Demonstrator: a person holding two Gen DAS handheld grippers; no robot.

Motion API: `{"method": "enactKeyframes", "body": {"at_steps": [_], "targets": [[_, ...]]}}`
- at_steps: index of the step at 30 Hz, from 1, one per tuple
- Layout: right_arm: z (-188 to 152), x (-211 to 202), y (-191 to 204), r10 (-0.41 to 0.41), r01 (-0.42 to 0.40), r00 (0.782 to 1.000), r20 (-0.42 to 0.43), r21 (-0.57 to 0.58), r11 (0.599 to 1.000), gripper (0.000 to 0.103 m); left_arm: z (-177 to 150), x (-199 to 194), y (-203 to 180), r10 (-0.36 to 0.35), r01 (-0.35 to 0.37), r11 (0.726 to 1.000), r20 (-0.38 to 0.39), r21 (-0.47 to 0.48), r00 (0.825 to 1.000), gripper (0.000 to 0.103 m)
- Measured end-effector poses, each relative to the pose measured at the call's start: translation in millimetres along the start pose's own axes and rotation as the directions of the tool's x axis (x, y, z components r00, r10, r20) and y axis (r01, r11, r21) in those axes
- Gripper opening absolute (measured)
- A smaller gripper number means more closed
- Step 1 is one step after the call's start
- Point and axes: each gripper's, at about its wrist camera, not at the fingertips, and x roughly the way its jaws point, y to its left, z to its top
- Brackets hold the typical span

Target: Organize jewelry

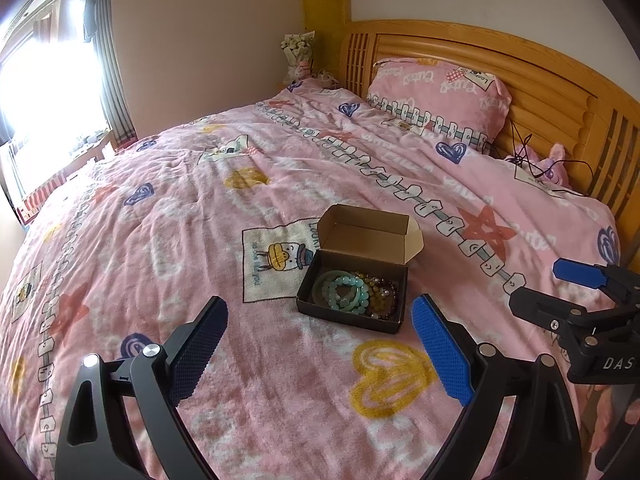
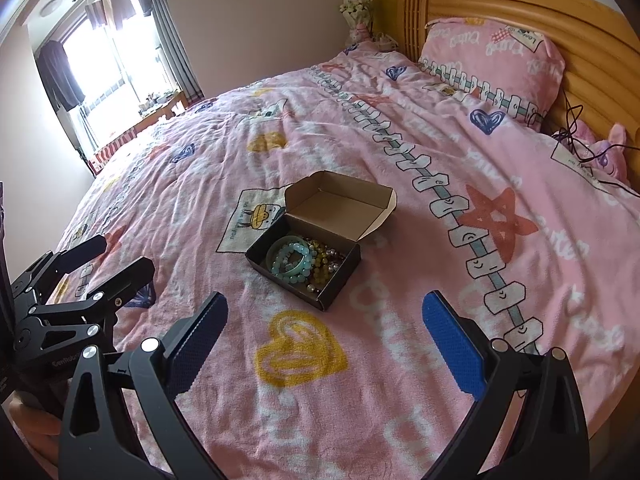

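Bed: your pink blanket (image 1: 160, 240) carries everything.
Box (image 1: 352, 304): lid open, bracelets (image 1: 344, 292) inside, ahead of you.
Left gripper (image 1: 320, 344): fingers spread, holding nothing.
Right gripper (image 2: 324, 336): fingers spread, holding nothing.

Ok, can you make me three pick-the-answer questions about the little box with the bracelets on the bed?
1. Where is the box?
A. on the pink blanket
B. on the pillow
C. on the floor

2. What colour are the big round beads in it?
A. red
B. light blue-green
C. black

3. How is the box lid?
A. shut
B. missing
C. flipped open

Answers:
1 A, it sits mid-bed on the blanket.
2 B, the bead loops are pale turquoise.
3 C, the lid stands up behind the box.
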Motion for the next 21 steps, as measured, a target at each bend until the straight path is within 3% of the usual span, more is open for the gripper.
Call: {"method": "enactKeyframes", "body": {"at_steps": [21], "targets": [[-1.6,-4.1,-4.1,0.000,-0.001,1.000,0.011,0.014,1.000,0.096,0.8,-5.4,2.2,-0.016,0.016,1.000,0.011,-0.016,1.000,0.092]]}}
